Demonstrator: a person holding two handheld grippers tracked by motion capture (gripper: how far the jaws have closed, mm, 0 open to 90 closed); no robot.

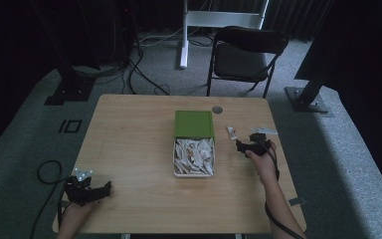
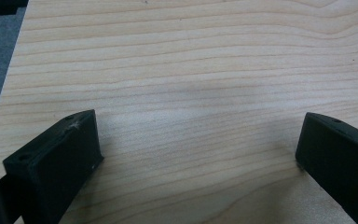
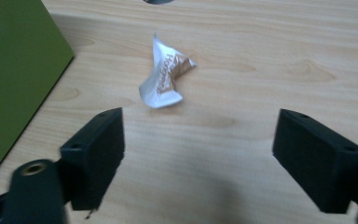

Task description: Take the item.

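Left gripper (image 1: 97, 191) parked well left of the box (image 1: 194, 172), near the table's (image 1: 129, 129) front-left corner, jaws wide apart over bare wood. Box sits mid-table, full of white wrappers (image 1: 194, 155), green lid (image 1: 194, 123) touching its far end. Right of box: loose wrapper (image 3: 164, 77) lies just ahead of right gripper (image 3: 198, 154), jaws spread wide, nothing between.

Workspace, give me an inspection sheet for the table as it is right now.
Surface: wooden table, bare around the box.
Job's things: box full of wrappers, green lid behind it; crumpled wrapper lying loose ahead of the right gripper.
Clutter: round metal disc near the far edge.
Grippers: left gripper open, nothing between the jaws; right gripper open, short of the wrapper.
Cables: black cable by the left gripper.
Surroundings: folding chair, grey carpet.
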